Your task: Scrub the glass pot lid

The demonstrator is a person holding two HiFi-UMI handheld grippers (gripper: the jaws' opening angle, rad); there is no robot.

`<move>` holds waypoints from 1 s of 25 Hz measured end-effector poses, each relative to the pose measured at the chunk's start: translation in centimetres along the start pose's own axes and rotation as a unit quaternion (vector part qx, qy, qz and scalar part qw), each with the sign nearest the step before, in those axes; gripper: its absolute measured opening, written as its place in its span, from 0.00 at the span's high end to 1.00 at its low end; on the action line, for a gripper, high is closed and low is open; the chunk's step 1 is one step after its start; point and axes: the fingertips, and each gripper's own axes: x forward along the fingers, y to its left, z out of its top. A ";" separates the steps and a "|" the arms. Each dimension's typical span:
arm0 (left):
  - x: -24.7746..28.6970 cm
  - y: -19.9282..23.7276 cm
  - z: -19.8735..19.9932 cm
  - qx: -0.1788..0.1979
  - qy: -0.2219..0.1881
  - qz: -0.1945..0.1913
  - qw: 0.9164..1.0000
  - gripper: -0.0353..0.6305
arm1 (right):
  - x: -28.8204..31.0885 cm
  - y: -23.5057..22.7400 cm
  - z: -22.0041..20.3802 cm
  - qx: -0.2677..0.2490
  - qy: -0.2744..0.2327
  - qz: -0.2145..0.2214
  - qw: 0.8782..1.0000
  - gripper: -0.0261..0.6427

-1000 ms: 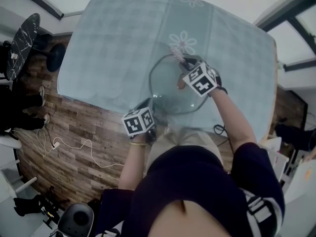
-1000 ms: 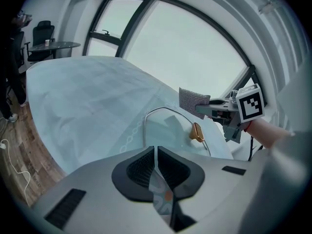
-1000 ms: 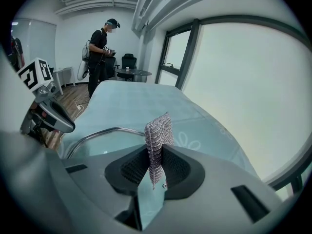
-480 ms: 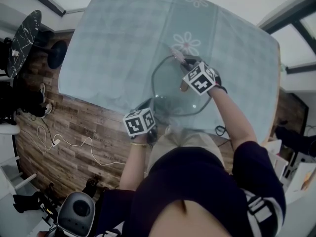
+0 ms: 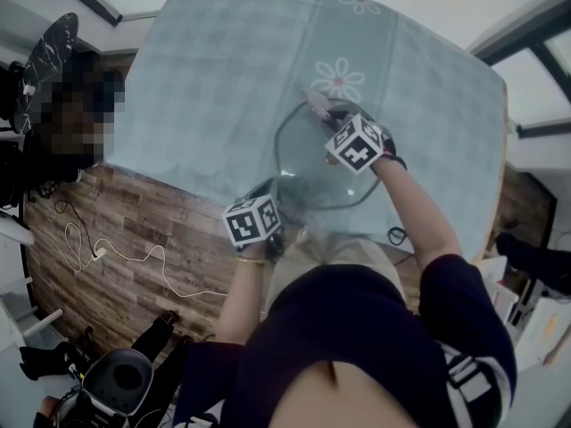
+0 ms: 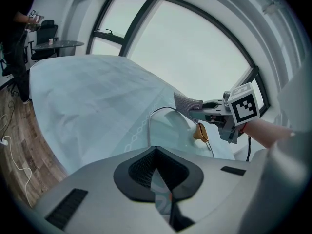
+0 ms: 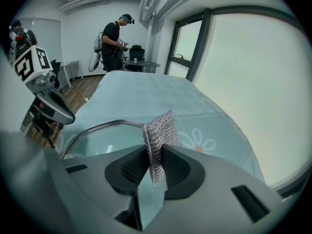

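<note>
The glass pot lid (image 5: 317,172) lies on the pale blue tablecloth (image 5: 223,69), its amber knob (image 6: 200,131) showing in the left gripper view. My left gripper (image 5: 275,188) is shut on the lid's near rim, and a glassy edge sits between its pads (image 6: 157,160). My right gripper (image 5: 328,114) hangs over the lid's far side, shut on a silver mesh scrub cloth (image 5: 314,102). The right gripper view shows the cloth (image 7: 160,130) standing up from the jaws (image 7: 155,156), above the lid's metal rim (image 7: 97,126). The left gripper (image 7: 48,106) appears at that view's left.
The table's near edge runs close to the person's body. A white cable (image 5: 134,261) lies on the wooden floor to the left, by a round dark table (image 5: 40,74). A person (image 7: 114,38) stands beyond the table's far end near another small table.
My right gripper with the scrub cloth has sunk a little toward the lid's far side. The left gripper has stayed on the rim.
</note>
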 end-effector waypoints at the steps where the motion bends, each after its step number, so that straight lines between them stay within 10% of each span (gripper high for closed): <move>1: 0.0 0.0 0.1 0.001 -0.002 -0.002 1.000 0.95 | 0.1 0.3 0.1 -0.008 0.002 0.002 1.000 0.84; 25: -1.5 0.2 -1.4 -0.004 -0.014 0.007 1.000 0.95 | 0.0 7.2 1.6 -0.103 0.008 0.065 0.992 0.84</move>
